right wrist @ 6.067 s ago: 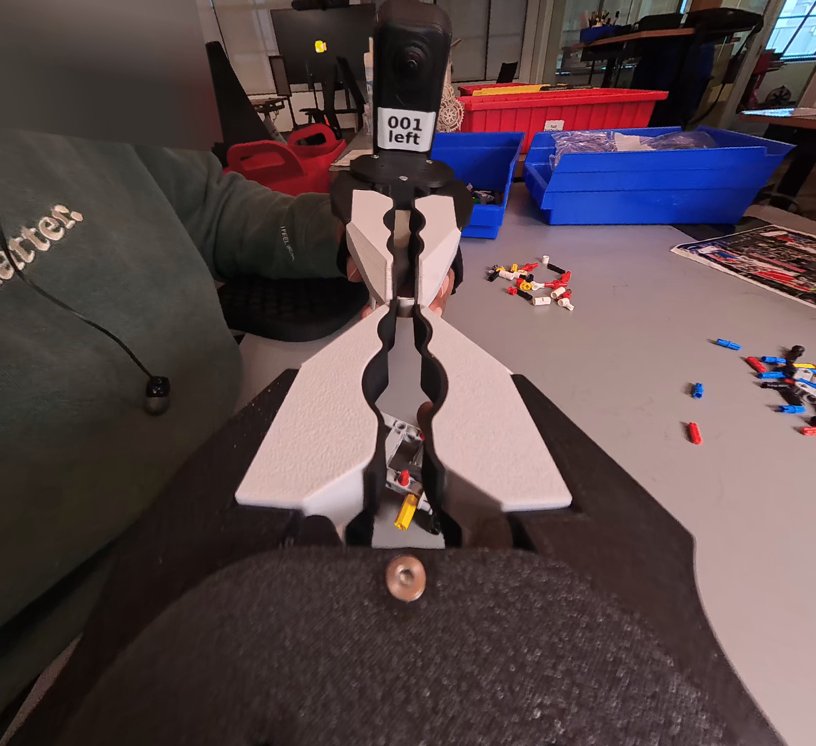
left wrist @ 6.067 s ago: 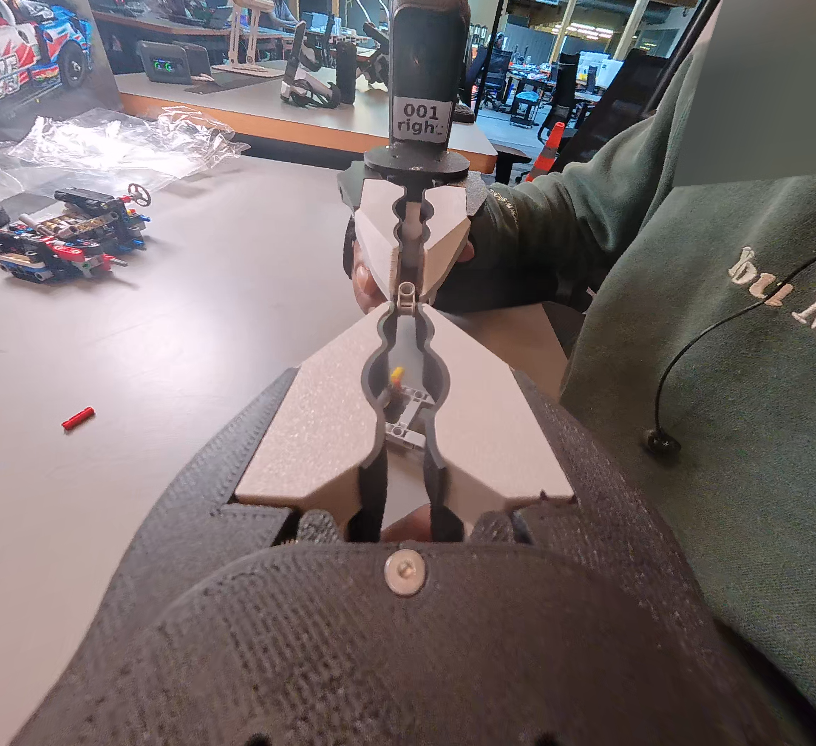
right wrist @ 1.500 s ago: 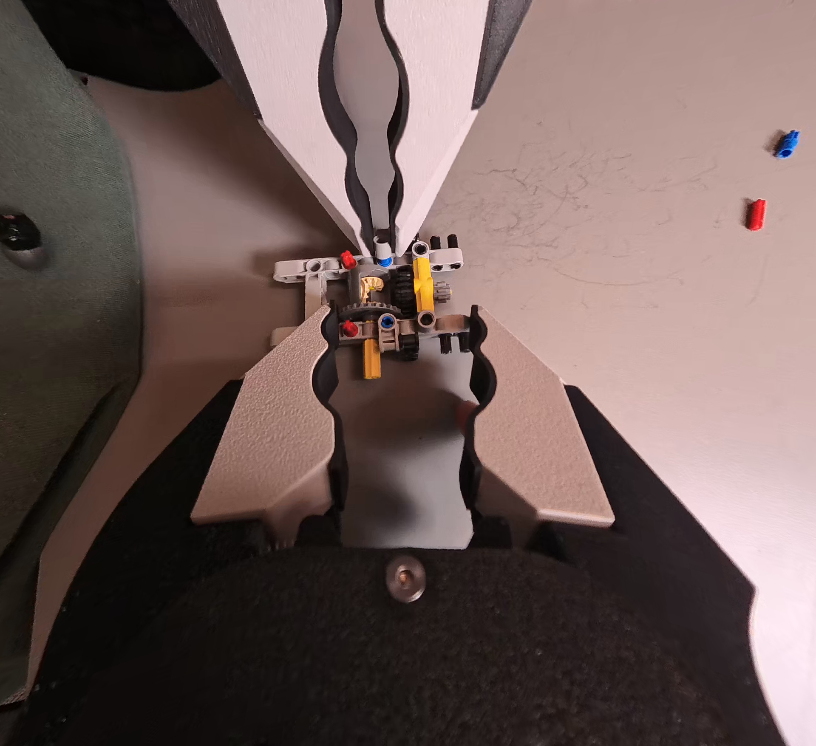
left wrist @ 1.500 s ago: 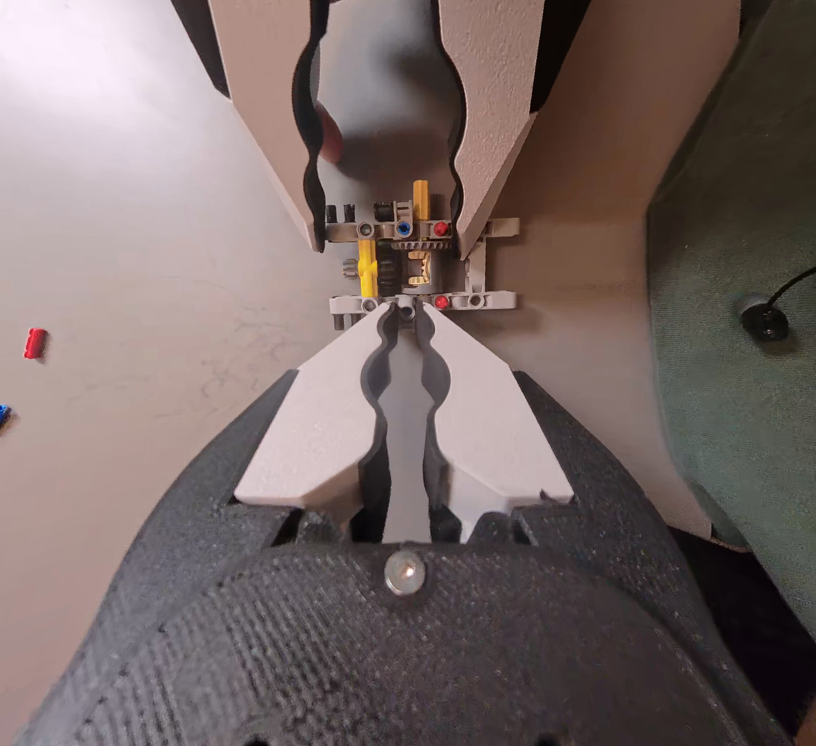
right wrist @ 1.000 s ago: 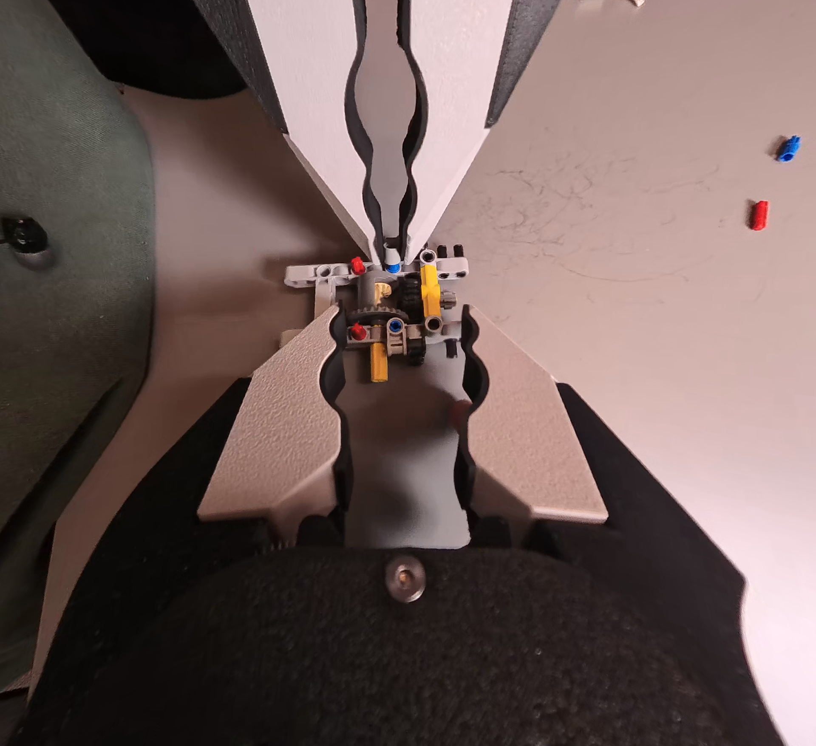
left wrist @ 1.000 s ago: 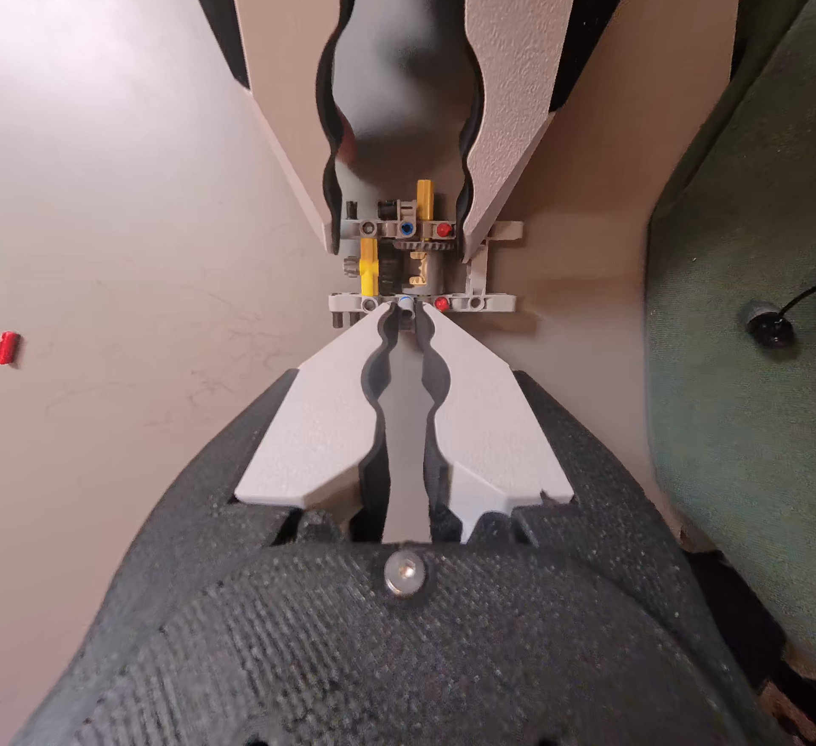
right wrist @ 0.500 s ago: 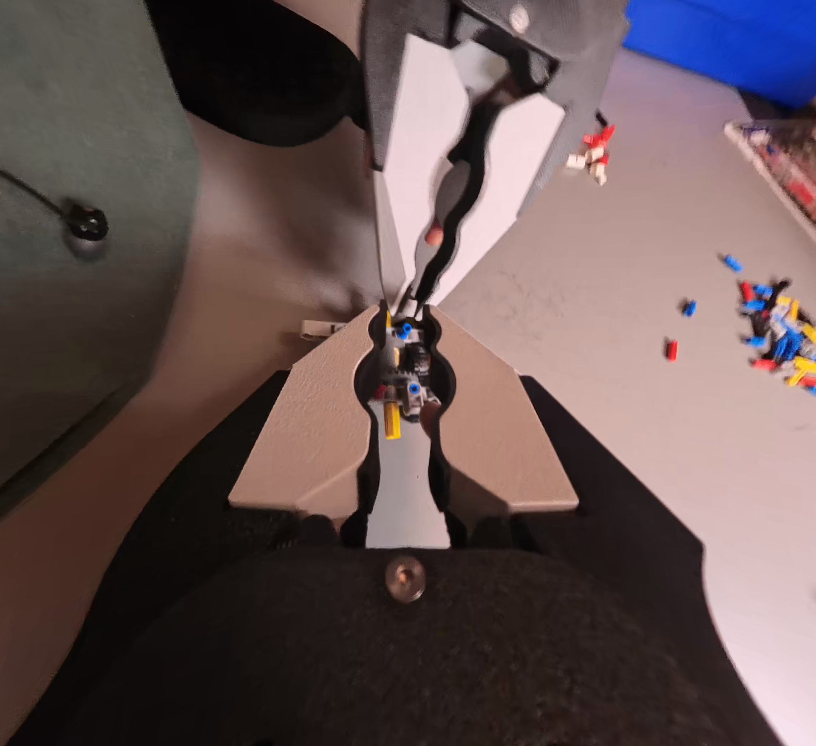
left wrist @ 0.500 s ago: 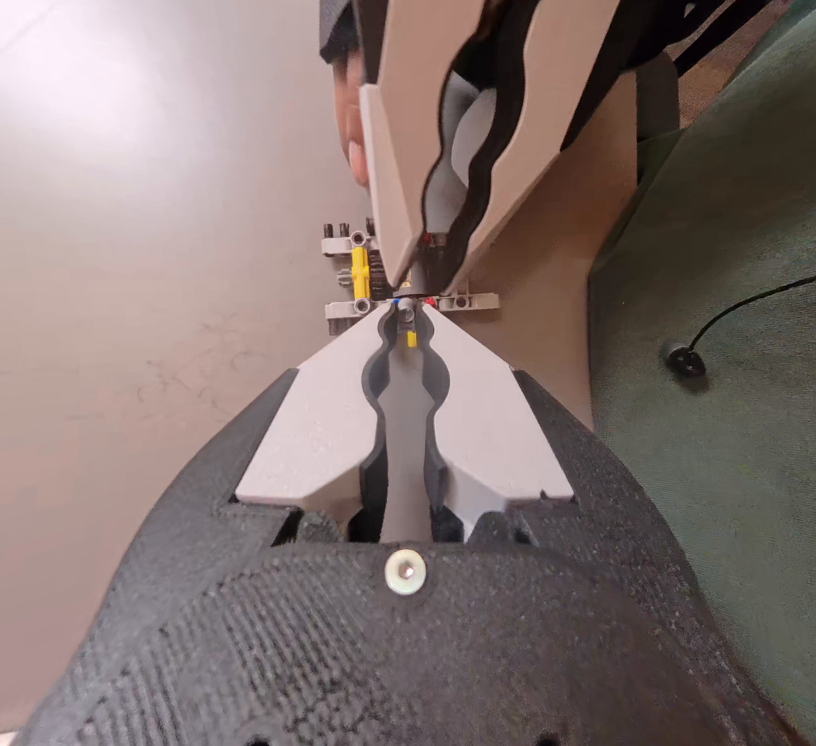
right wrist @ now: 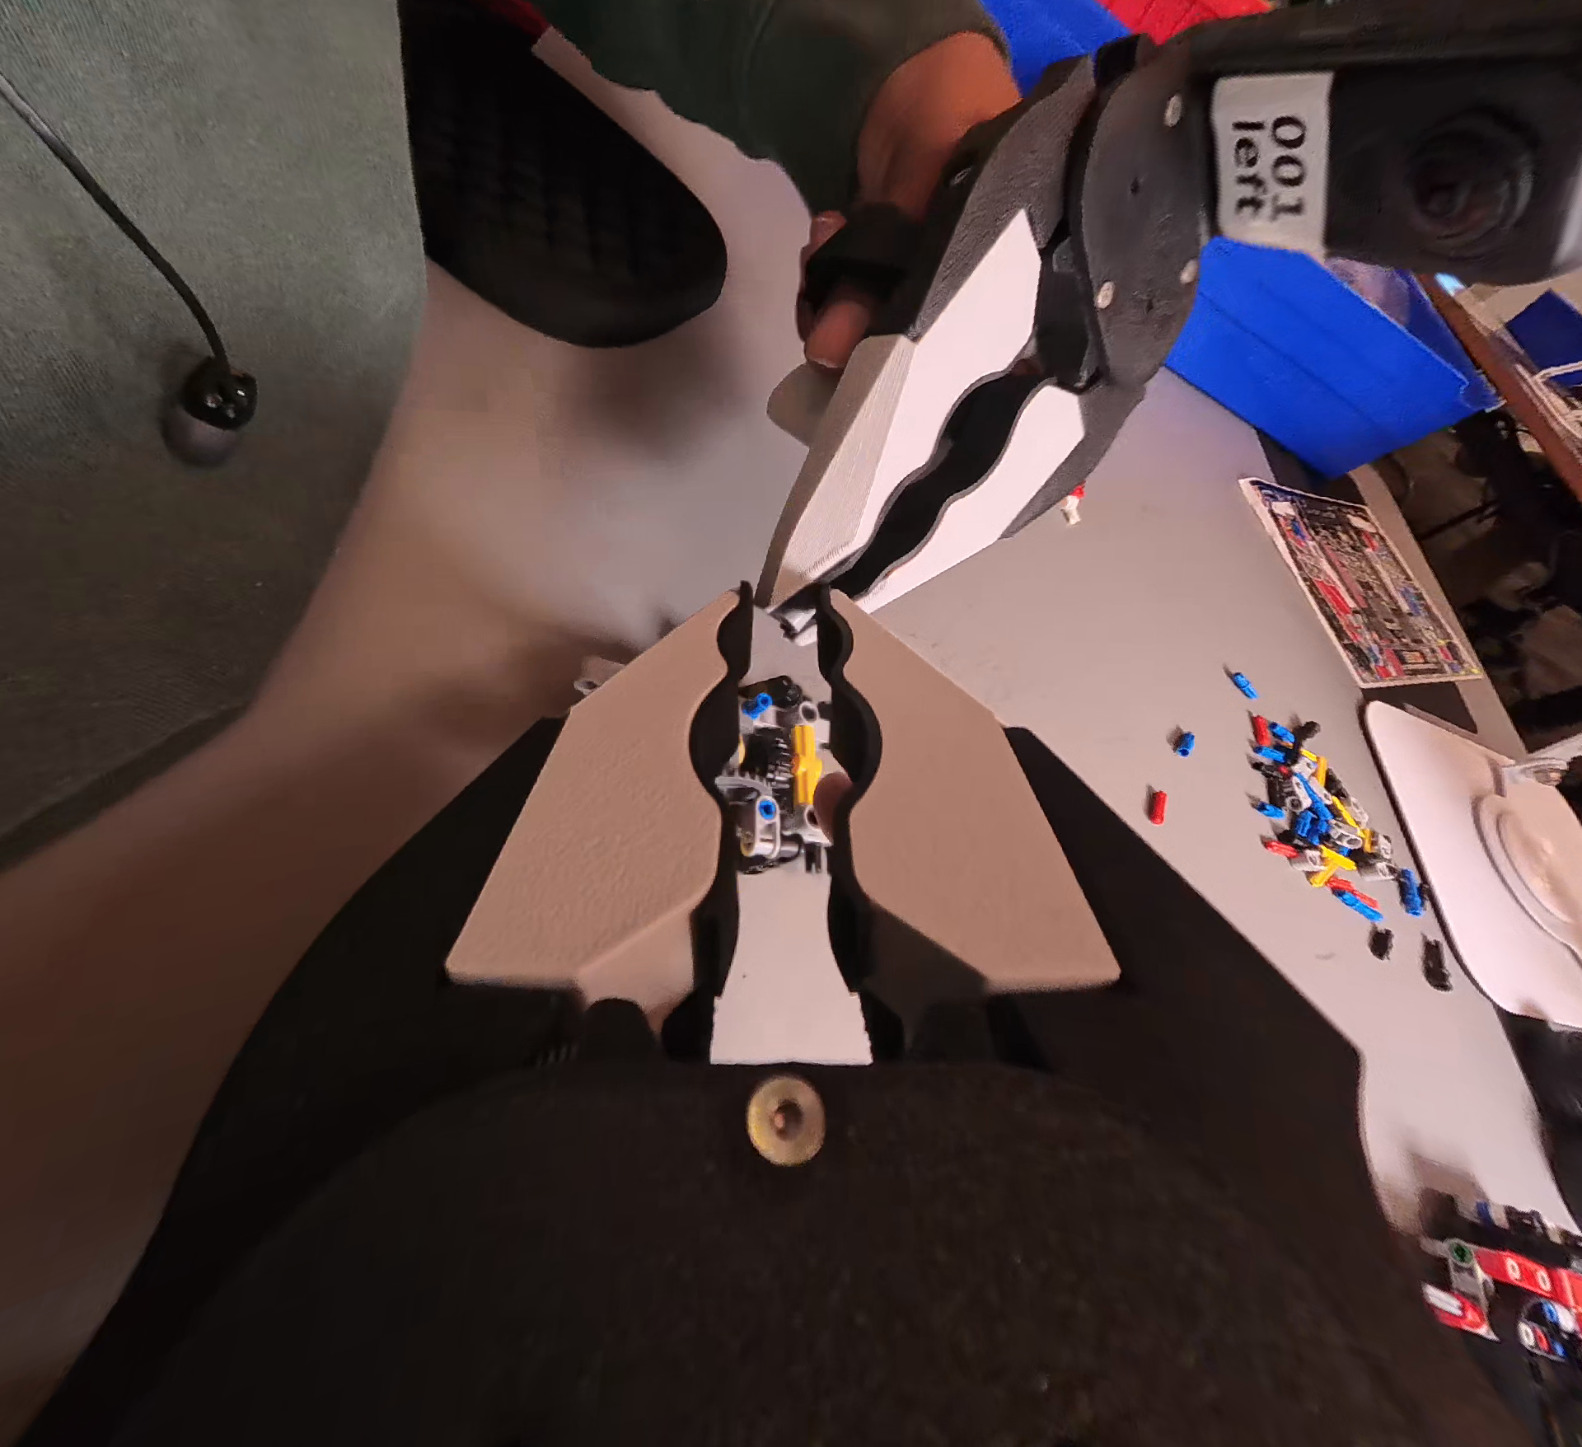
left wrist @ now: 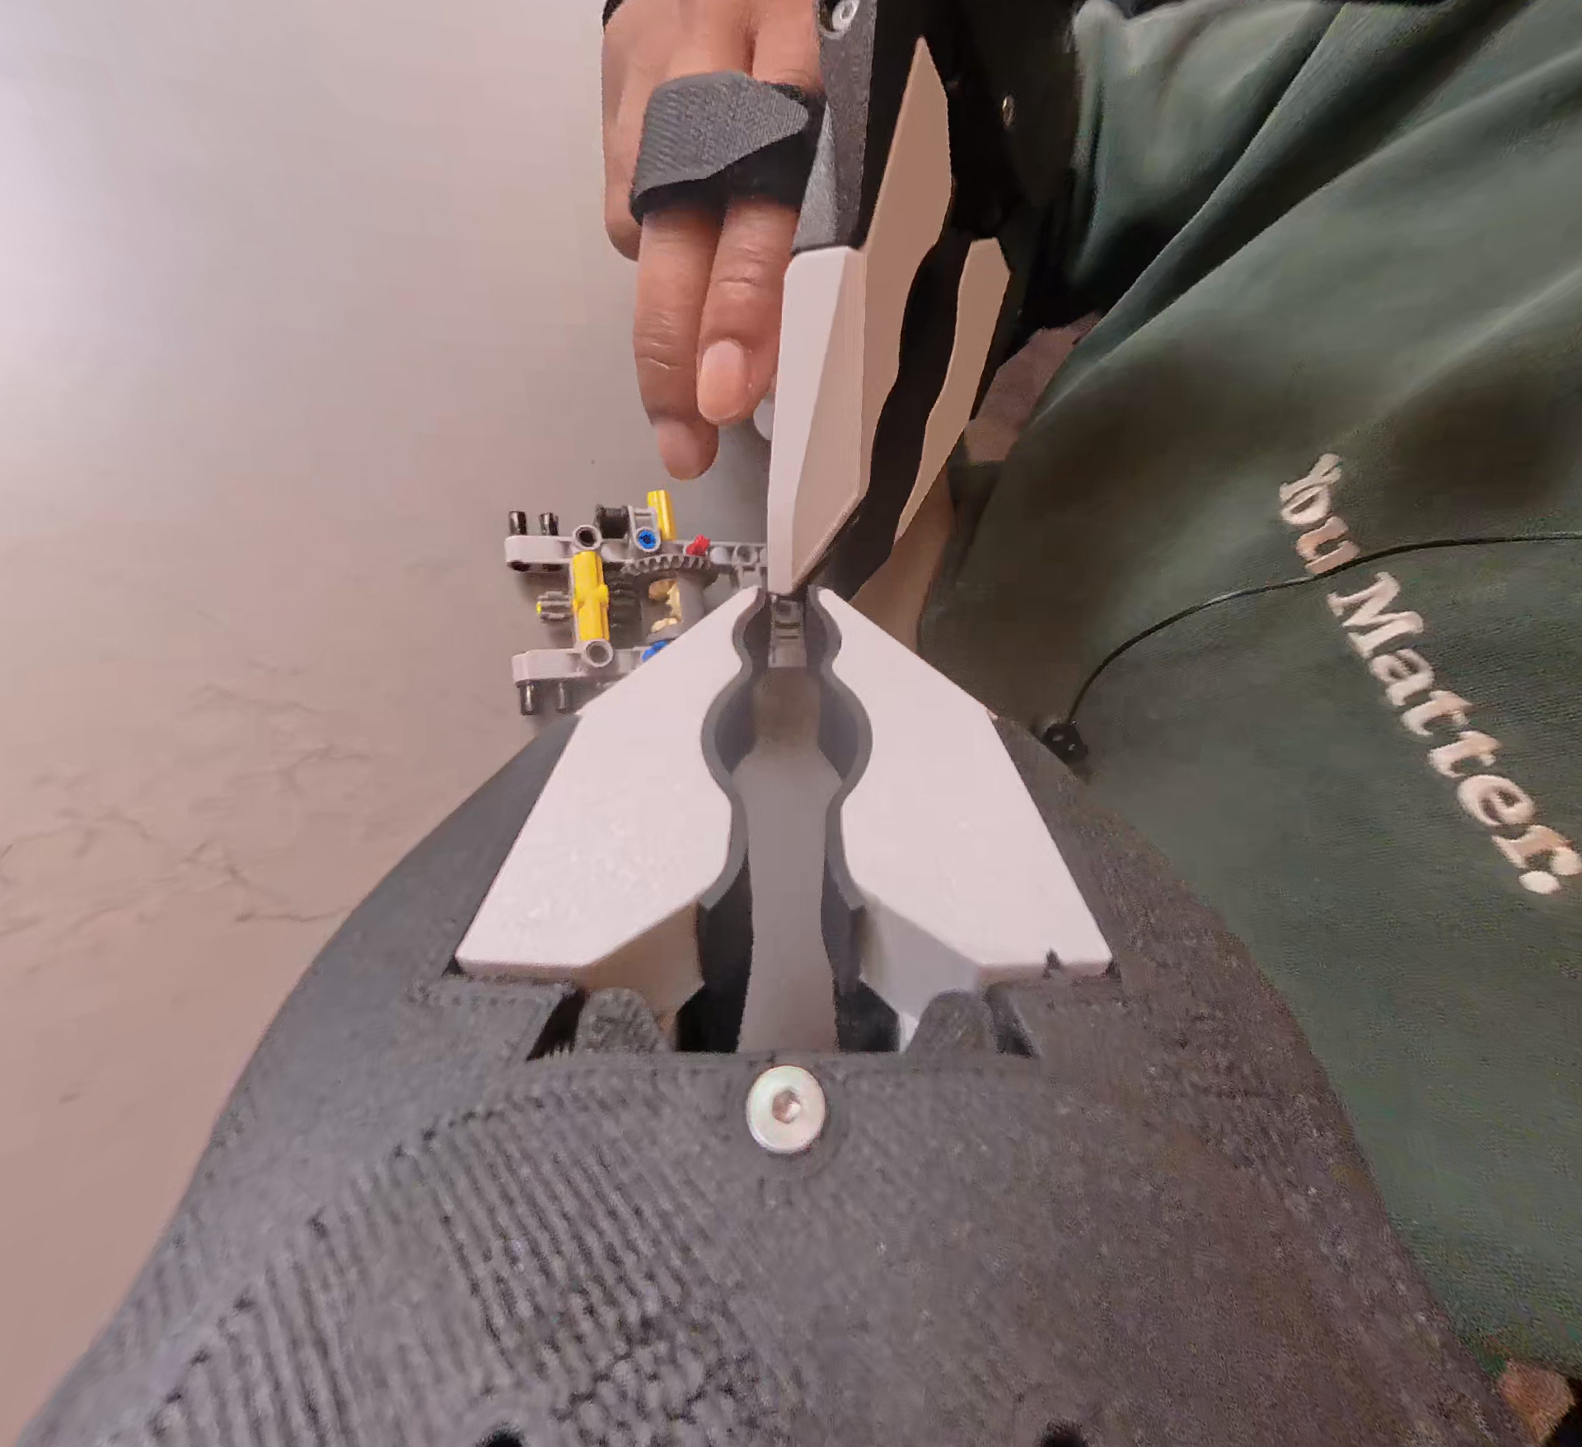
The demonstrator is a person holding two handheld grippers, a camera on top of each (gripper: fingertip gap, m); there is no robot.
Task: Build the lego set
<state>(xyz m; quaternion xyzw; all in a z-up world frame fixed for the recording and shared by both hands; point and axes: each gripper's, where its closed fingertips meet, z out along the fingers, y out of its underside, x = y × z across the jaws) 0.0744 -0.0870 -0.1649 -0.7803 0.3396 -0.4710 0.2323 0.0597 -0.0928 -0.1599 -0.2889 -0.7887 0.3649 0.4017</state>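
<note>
Two grippers are meeting tip to tip just above the table. The left gripper is standing nearly closed, its jaws pinching a small grey piece. The right gripper is coming down steeply from above, its tips touching that same piece. Its jaws are narrow, with something pale between the tips, but I cannot tell whether they are actually gripping it.

Lying just beside the left gripper's tips, on its left, is the lego assembly: two grey beams with a yellow axle, dark gears and blue and red pins between them. Its near right corner is disappearing under the left gripper's finger, so whether the pinched grey piece belongs to it is hidden. From the right wrist view only a strip of the assembly is showing through the gap between the fingers.

A hand strapped to the right gripper is hanging close above the assembly, fingers pointing down. A green sweatshirt is crowding the table edge on the person's side, leaving little room there, while bare tabletop is stretching away on the far side.

Farther out, a loose pile of pieces and a single red pin are lying well apart from the work. An instruction booklet is lying beyond the pile, and blue bins are standing behind the left gripper. A partly built car is being cut off and blurred at the lower corner.
</note>
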